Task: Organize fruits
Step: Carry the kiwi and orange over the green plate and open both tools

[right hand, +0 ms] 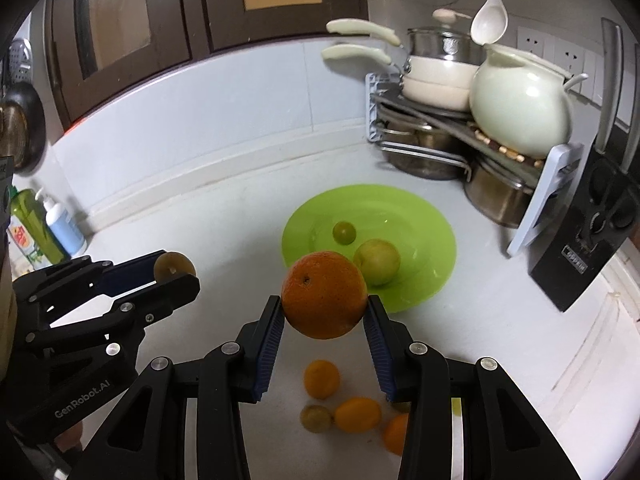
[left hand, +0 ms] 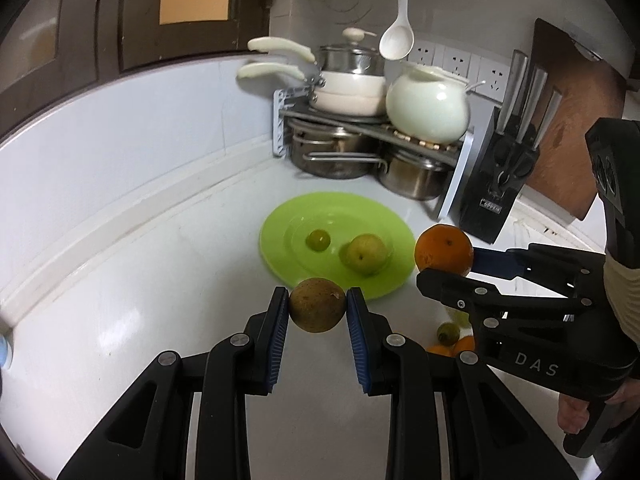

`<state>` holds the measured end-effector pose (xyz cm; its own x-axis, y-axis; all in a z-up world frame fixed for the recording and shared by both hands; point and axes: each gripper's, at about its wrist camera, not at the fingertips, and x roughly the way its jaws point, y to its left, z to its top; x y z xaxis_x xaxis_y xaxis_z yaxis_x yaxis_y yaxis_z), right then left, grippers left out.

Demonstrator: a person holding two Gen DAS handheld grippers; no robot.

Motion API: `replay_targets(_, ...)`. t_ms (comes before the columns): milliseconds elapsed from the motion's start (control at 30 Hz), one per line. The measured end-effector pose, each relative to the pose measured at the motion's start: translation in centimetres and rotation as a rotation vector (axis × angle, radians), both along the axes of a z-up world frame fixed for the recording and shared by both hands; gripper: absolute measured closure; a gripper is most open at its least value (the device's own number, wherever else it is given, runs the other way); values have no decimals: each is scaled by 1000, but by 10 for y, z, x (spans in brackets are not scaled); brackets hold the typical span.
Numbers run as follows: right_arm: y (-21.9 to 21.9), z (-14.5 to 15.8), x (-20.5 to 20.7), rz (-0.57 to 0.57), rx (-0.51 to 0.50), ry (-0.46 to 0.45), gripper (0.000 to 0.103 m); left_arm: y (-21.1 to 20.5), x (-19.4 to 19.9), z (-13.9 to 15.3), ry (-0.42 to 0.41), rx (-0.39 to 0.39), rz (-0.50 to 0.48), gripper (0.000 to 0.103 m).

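1. While I'm looking down my left gripper (left hand: 318, 312), its blue pads are squeezing a brownish-green fruit (left hand: 317, 305), nearly closed on it, above the white counter (left hand: 120, 300) just short of the green plate (left hand: 288, 216). Two green fruits are sitting on that plate.
2. Over on my right gripper (right hand: 325, 316), the jaws are clamping an orange (right hand: 324, 295), a bit wider apart. Four loose fruits, including a small orange (right hand: 321, 378), are lying on the counter underneath.
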<state>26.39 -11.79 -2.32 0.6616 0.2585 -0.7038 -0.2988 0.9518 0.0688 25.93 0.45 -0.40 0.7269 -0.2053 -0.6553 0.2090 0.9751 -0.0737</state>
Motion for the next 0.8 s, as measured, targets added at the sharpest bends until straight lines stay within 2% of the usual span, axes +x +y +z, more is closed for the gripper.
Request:
replay_targets(467, -17, 17, 33, -32, -5, -21, 61, -21, 34, 22, -44, 24, -28, 73)
replay_targets(800, -19, 26, 70, -35, -39, -26, 61, -27, 74, 26, -23, 25, -37, 73)
